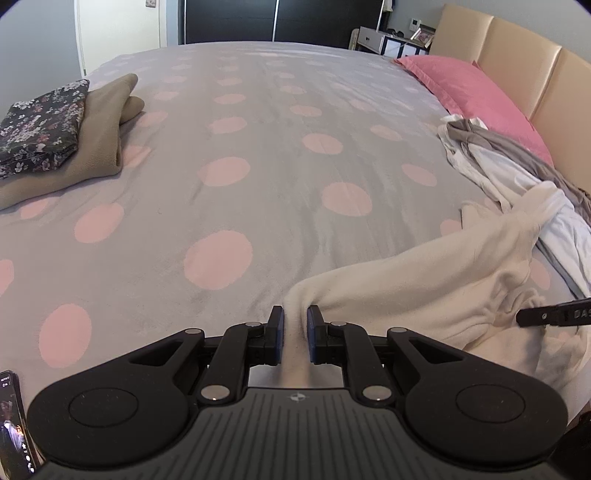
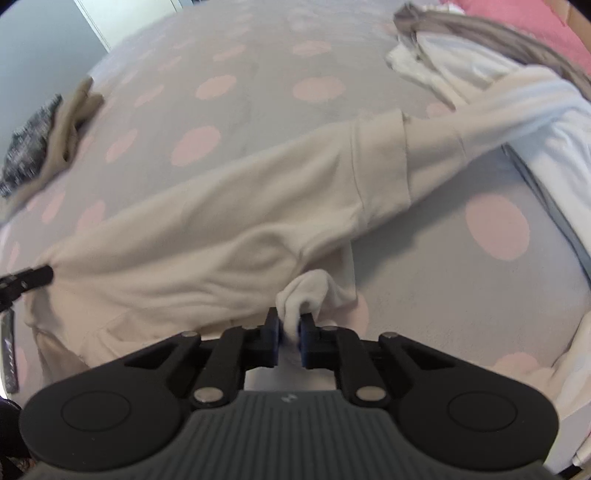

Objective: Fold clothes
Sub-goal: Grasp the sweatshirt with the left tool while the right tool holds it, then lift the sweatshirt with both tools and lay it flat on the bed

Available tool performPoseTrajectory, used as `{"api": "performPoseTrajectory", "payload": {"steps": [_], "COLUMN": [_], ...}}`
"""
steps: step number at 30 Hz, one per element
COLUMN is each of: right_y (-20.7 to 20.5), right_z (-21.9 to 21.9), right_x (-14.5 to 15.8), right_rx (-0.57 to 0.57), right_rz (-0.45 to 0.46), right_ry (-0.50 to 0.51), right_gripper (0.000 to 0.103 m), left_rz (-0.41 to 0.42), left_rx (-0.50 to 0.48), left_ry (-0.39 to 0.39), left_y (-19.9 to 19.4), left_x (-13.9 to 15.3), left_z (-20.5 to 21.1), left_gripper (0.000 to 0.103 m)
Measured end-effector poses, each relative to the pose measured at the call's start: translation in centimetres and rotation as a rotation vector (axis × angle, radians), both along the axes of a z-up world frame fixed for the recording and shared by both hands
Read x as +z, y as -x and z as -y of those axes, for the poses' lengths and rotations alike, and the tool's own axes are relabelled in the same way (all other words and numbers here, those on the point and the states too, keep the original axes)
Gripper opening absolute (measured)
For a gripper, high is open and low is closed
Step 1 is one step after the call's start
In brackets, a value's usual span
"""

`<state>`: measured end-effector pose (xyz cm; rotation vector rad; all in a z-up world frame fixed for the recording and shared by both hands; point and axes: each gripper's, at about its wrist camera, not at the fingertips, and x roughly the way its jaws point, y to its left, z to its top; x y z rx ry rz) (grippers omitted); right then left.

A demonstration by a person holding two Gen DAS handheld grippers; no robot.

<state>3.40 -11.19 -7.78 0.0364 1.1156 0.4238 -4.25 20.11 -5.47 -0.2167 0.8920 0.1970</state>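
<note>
Left wrist: right gripper (image 1: pixel 524 318) finger reads "DAS".

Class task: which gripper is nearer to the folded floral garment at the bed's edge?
Left. The left gripper is on the floral garment's side; the right gripper grips the cream sweatshirt further away.

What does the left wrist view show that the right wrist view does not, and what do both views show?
Only the left wrist view shows the beige headboard, the nightstand, the dark wardrobe and a phone at the lower left edge.

Only the right wrist view shows the cream sweatshirt spread wide, with its sleeve reaching the unfolded pile.

Both show the dotted bedspread, the folded stack, the pink pillow, and the left gripper and right gripper, each shut on sweatshirt fabric.
</note>
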Motion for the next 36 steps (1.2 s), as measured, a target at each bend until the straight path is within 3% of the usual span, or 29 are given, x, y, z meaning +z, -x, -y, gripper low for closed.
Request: {"api": "performPoseTrajectory", "payload": {"steps": [5,8,12,19,22,25,30,36], "right_y": [1.4,1.9,2.6,4.1,4.4,4.5,4.2,3.2], "right_z": [-1.5,-2.8,-4.9,-6.9,-6.5,-4.7,0.6,6.8], "right_x": [5.6,8.7,12.5,18.0,18.2,17.1,13.0,8.2], "right_rx": [0.065,0.094,0.144,0.237,0.236,0.185,0.028,-0.139], "right_rz": [0.205,0.274,0.353,0.435,0.41,0.352,0.235,0.117], "right_ry": [-0.124,-0.189,-0.283,-0.418,-0.378,-0.27,-0.05,0.075], "right_gripper": [0.011,0.011,0.011,0.011,0.011,0.011,0.011,0.01], "left_rz": [0.097,0.191,0.303,0.407,0.366,0.278,0.089,-0.084], "left_rx": [0.052,0.098,0.17,0.283,0.235,0.127,-0.09,-0.308], "left_ry": [0.003,-0.017,-0.055,-0.19,-0.186,-0.093,0.059,0.162], "left_y": [0.9,1.6,3.1,6.1,6.4,6.1,4.9,4.0], "left_x": [3.3,6.9,11.5,16.9,16.9,14.6,8.6,2.8], "left_z": [-2.1,-3.9,-6.4,-7.9,-7.3,-5.9,-1.6,4.7], "left_gripper": [0.011,0.011,0.011,0.011,0.01,0.01,0.011,0.014]}}
